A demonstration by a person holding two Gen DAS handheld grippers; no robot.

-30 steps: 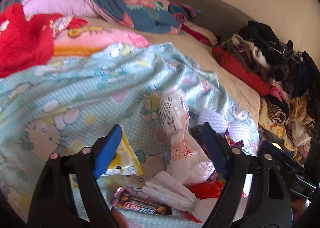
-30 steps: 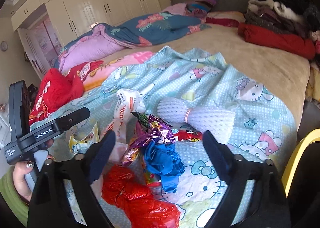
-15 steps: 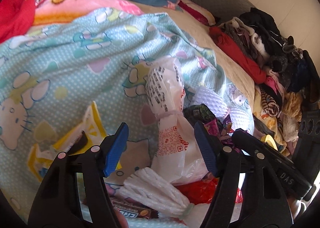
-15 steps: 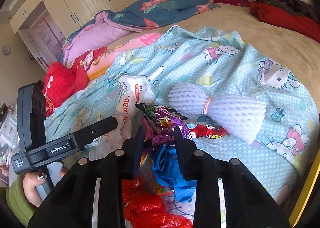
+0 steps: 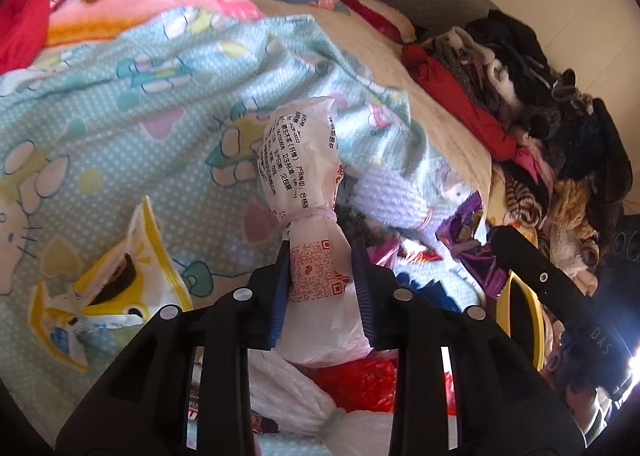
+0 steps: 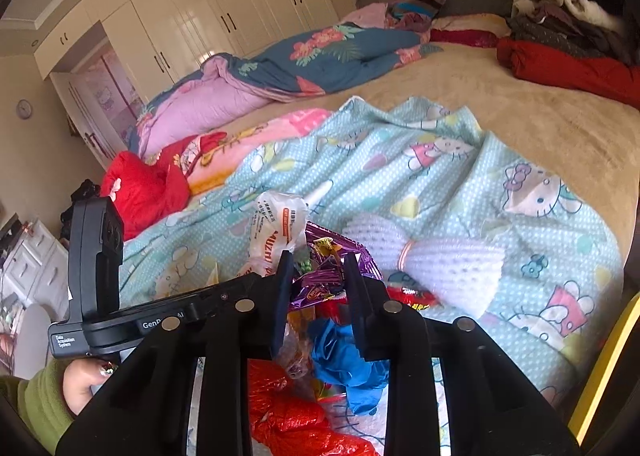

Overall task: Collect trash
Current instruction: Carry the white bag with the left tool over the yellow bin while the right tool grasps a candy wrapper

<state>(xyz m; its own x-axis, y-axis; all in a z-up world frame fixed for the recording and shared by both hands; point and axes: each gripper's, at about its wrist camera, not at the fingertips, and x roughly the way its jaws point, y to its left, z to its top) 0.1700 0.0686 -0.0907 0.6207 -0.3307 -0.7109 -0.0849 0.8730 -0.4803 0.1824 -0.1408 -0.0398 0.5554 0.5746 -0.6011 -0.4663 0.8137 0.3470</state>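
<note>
A heap of trash lies on the Hello Kitty blanket. My left gripper is closing its jaws, and the blue pads press both sides of a white printed plastic bag just below its tied neck. My right gripper is also closing, with a crumpled purple foil wrapper pinched between its fingers. A blue plastic bag and a red plastic bag lie under the right gripper. The white bag stands just left of the purple wrapper.
A white foam net lies right of the heap, a yellow wrapper to the left. A yellow bin rim stands at the bed's edge. Piled clothes and quilts cover the far bed. A hand in a green sleeve holds the left gripper.
The left gripper moved forward and down onto the white bag and its jaws closed around it. The right jaws closed on the purple wrapper.
</note>
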